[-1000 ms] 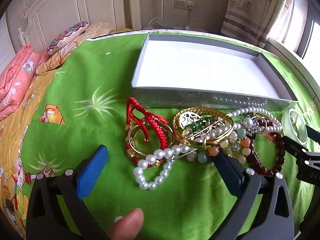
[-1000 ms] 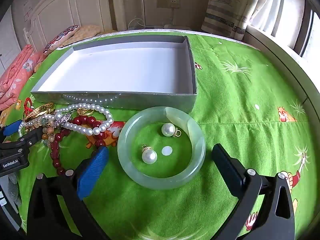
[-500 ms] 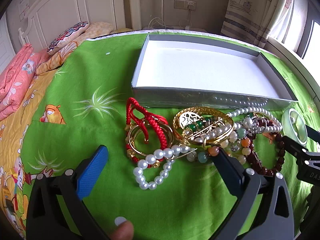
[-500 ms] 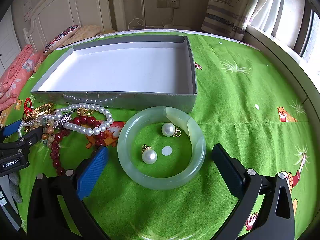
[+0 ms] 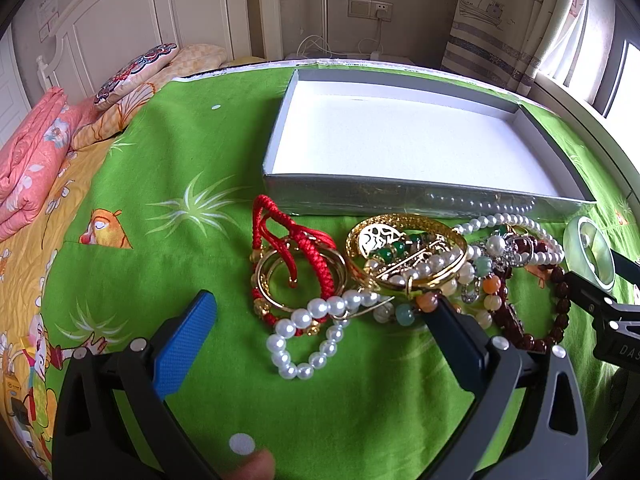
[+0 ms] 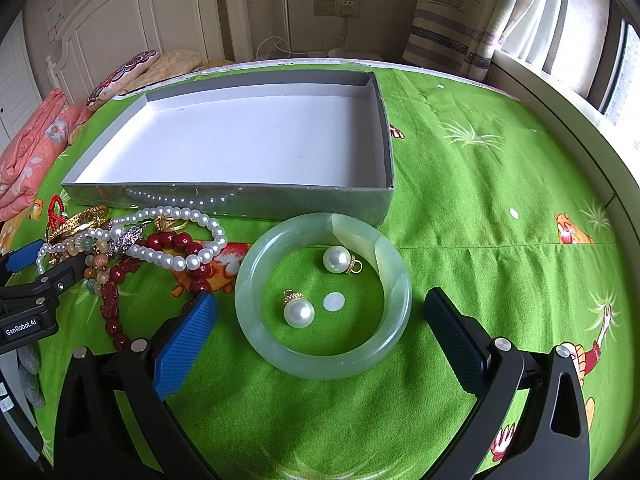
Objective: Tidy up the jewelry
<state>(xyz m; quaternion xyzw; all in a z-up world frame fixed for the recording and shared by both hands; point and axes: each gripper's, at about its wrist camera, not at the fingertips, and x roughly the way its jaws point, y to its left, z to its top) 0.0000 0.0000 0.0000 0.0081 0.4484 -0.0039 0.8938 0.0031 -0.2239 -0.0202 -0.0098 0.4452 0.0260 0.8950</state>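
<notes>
A grey box (image 5: 280,148) with a white inside stands on the green sheet; it also shows in the right wrist view (image 6: 384,128). In front of it lies a jewelry pile: a red cord bracelet (image 5: 296,248), a gold bangle (image 5: 404,240), a small pearl bracelet (image 5: 308,336), a dark red bead bracelet (image 5: 560,292) and a long pearl string (image 6: 180,256). My left gripper (image 5: 320,336) is open just before the pearl bracelet. My right gripper (image 6: 320,328) is open around a pale green jade bangle (image 6: 320,364) that rings two pearl pendants (image 6: 298,312).
A pink folded quilt (image 5: 28,152) and pillows (image 5: 132,72) lie at the far left by the white headboard. A curtain (image 6: 452,20) and a window ledge (image 6: 560,108) run along the right. A fingertip (image 5: 252,466) shows at the bottom of the left wrist view.
The fingertip at the bottom of the left wrist view has drawn back downward. Both grippers and the jewelry have stayed in place.
</notes>
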